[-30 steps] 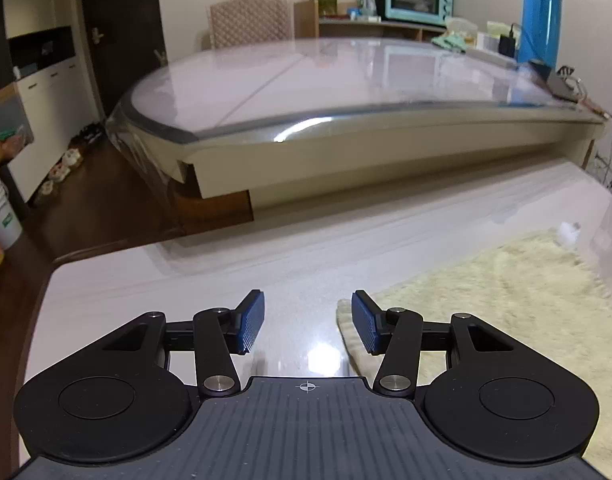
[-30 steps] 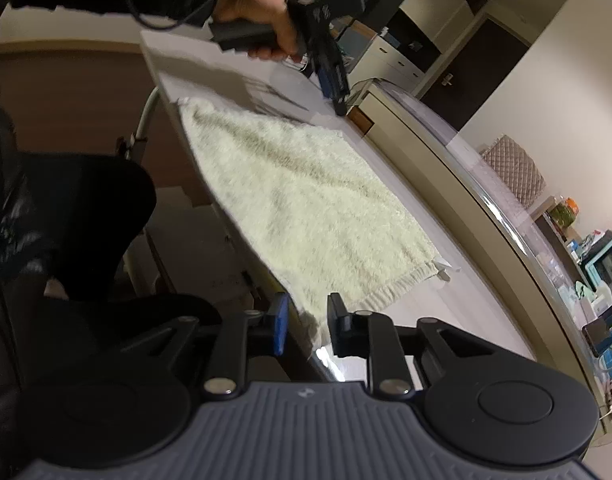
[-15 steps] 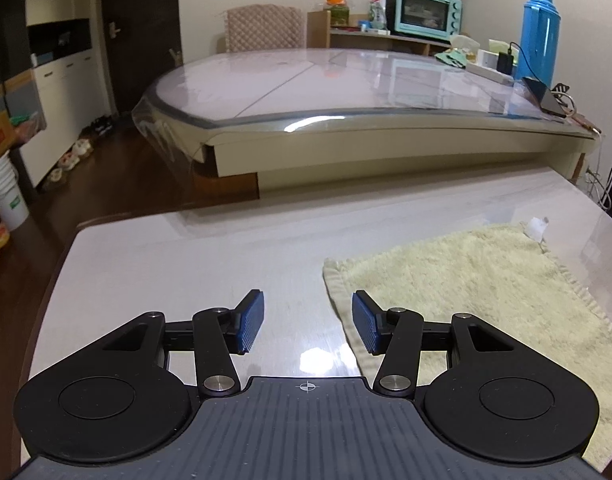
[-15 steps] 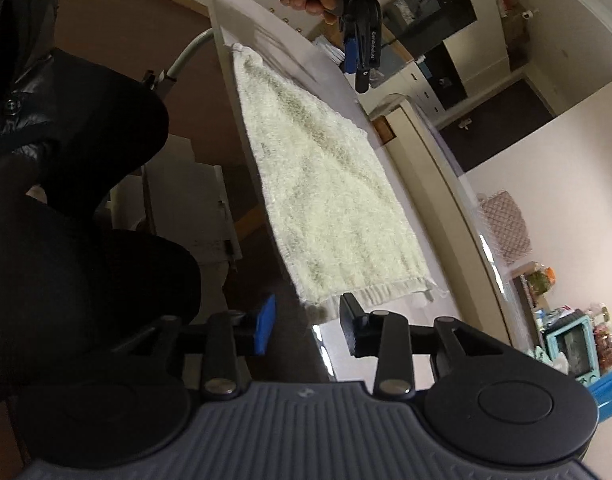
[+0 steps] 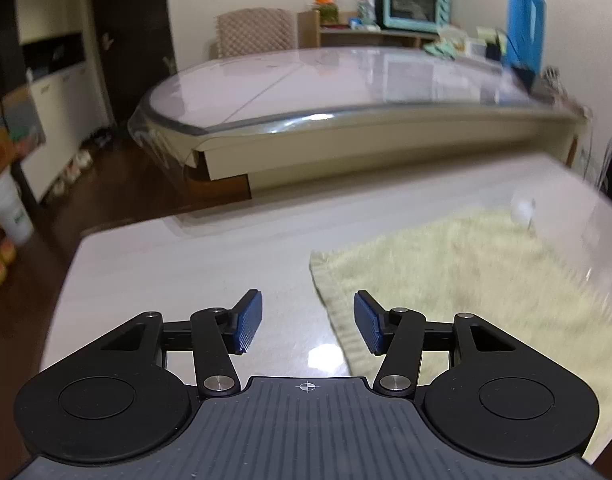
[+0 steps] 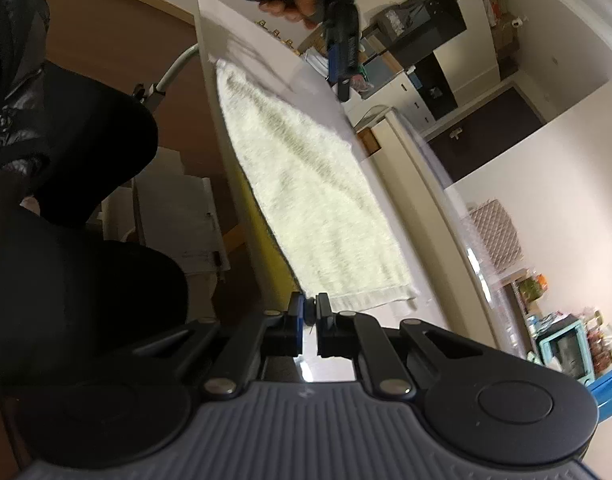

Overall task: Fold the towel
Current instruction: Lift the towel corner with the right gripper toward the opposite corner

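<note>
The right gripper (image 6: pixel 310 312) is clenched on the near corner of the pale yellow towel (image 6: pixel 306 184) at the table's (image 6: pixel 390 316) edge. The towel lies flat ahead of it, stretching toward the left gripper (image 5: pixel 308 318), whose fingers (image 5: pixel 248 320) are spread apart, holding nothing, with the towel's (image 5: pixel 458 272) edge just below its right finger. Beyond stands a larger round table (image 5: pixel 326 84).
</note>
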Demonstrator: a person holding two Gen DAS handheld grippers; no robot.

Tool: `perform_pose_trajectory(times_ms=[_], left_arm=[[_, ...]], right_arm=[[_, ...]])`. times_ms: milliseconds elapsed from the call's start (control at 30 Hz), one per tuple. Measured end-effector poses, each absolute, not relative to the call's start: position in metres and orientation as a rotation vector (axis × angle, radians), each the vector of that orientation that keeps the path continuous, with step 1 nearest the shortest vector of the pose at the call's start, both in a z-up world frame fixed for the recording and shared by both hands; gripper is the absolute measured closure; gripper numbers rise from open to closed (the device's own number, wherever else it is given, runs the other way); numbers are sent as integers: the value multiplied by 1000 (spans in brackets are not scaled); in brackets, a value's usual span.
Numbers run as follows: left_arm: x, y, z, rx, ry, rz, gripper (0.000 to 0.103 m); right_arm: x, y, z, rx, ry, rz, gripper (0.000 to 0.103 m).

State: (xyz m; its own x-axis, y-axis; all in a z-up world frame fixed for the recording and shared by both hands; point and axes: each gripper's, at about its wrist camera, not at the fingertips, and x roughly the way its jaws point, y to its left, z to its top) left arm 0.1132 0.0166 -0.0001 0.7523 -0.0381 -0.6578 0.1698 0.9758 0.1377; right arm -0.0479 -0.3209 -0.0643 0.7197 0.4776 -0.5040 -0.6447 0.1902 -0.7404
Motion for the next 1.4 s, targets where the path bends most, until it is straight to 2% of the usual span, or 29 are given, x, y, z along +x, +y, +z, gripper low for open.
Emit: perform_pose_trajectory(times_ms=[300, 600, 1033, 1400], left_arm=[[73, 13, -11, 215, 781, -313, 47], [25, 22, -21, 178, 851, -388, 42], [9, 17, -31, 247, 864, -414, 41], [13, 25, -32, 197, 881, -436, 41]], right_arm=[[-37, -315, -34, -1157, 124, 790, 97], [-41, -310, -31, -1171, 127, 792, 97], [-41, -308, -26, -1178, 138, 766, 97], [-8, -285, 3, -1276, 50, 805, 97]])
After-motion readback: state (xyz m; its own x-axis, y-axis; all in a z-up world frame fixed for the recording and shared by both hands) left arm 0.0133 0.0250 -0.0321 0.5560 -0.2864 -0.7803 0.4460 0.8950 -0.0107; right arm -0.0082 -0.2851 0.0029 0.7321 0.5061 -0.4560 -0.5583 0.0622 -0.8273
